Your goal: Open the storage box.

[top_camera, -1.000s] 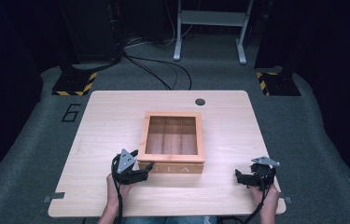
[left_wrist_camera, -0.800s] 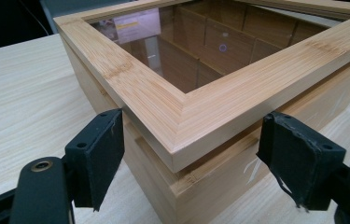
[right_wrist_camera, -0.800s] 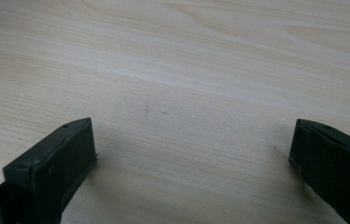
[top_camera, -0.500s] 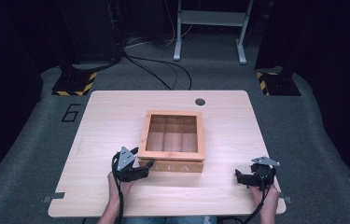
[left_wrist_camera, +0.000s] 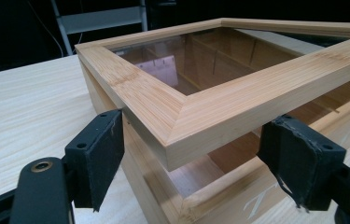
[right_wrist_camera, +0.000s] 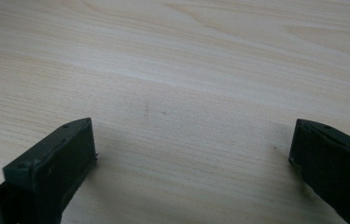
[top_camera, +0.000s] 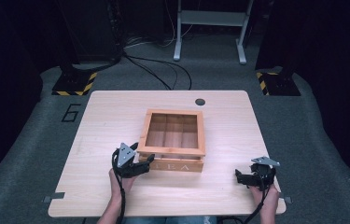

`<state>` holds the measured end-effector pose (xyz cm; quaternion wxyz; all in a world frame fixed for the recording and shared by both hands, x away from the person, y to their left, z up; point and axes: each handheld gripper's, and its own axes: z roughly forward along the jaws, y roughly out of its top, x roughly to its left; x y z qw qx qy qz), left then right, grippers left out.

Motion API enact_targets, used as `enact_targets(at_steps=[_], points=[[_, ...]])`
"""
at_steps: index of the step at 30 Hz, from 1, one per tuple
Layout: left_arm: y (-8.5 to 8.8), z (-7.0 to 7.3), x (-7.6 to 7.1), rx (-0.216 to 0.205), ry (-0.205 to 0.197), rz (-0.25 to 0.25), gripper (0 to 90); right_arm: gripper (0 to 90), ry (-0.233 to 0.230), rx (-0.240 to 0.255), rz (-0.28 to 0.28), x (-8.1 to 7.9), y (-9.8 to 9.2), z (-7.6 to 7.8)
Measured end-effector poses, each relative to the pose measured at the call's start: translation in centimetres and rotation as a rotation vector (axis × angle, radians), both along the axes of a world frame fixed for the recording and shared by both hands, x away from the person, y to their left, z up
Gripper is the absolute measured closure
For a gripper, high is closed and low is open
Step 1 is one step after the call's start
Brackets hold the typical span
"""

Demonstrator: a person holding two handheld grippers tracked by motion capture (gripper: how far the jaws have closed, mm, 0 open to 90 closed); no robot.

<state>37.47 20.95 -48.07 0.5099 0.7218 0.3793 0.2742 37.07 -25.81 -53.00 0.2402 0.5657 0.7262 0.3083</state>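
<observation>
At the table's centre, from the high view, sat the square bamboo box with its glass-paned lid, the left tongs at its seven-o'clock corner. In the left gripper view, pads stood apart, straddling the raised smooth lid corner; it could slip and drop. In the right gripper view, the tongs gaped over pale woodgrain.

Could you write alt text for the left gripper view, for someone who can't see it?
The corner of a wooden box's glass-paned lid sits lifted a little above the box, between the two black jaws of the left gripper, which stand apart on either side of it. The pale wooden table stretches off to the left.
</observation>
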Motion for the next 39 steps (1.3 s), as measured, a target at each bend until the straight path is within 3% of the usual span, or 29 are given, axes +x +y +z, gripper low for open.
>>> enact_targets(at_steps=[11, 26, 31, 39], points=[[-0.1, 1.9, 1.0, -0.034, -0.051, 0.008, 22.2, 0.0, 0.000, 0.000, 0.000, 0.0, 0.0, 0.0], [-0.3, 4.7, 3.2, -0.033, -0.119, 0.013, 23.0, 0.0, -0.001, 0.001, 0.001, 0.0, 0.0, 0.0], [-0.2, 5.5, 4.0, -0.030, -0.138, 0.024, 29.2, 0.0, -0.001, -0.001, 0.003, 0.0, 0.0, 0.0], [0.1, 6.7, 5.4, -0.065, -0.148, 0.033, 38.4, 0.0, -0.002, 0.002, -0.001, 0.0, 0.0, 0.0]])
